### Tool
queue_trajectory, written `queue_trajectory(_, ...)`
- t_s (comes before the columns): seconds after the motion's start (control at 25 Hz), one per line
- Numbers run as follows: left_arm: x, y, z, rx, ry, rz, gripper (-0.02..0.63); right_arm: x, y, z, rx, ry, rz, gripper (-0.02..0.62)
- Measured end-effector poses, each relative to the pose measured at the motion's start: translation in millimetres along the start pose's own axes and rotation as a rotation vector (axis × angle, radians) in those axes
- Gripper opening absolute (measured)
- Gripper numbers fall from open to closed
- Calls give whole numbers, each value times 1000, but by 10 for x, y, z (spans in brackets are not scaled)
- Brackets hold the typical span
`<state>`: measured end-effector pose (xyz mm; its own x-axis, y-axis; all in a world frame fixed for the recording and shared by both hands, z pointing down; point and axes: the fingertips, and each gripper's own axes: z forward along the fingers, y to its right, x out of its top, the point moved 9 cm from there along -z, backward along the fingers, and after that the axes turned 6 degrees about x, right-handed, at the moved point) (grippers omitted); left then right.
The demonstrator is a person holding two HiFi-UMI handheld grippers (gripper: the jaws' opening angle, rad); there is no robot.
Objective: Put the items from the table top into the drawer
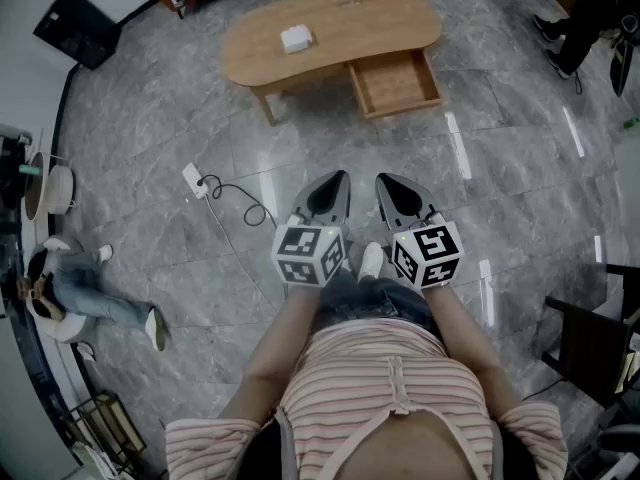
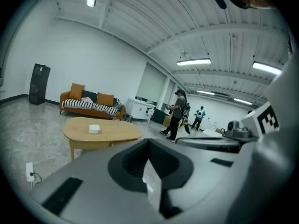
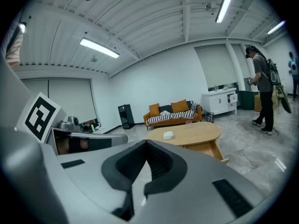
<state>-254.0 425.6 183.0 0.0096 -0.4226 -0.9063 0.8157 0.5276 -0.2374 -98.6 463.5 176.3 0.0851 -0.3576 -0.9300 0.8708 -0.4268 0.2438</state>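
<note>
We stand well back from the table [image 1: 370,23], left gripper [image 1: 339,178] and right gripper [image 1: 386,180] clenched empty, since the box [image 1: 296,39] and open drawer [image 1: 395,83] lie far off.

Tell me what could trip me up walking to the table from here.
The power strip and its black cable lie on the floor just left of the straight path to the table; a foot could catch them.
The drawer stands open toward you and could hit a shin.
The left gripper and right gripper are both shut; open one before reaching for the white box.
</note>
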Motion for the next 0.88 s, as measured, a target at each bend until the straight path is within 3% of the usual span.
queue_trajectory(0.32,-15,35,59,17,-11,-9,14,-4,139,-26,3,10,30,9)
queue_trajectory(0.6,16,-102,83,53,16,-47,14,2,443,-127,126,72,76,9)
queue_trajectory(0.88,61,-48,48,71,55,-13,14,175,759,-300,19,147,65,9)
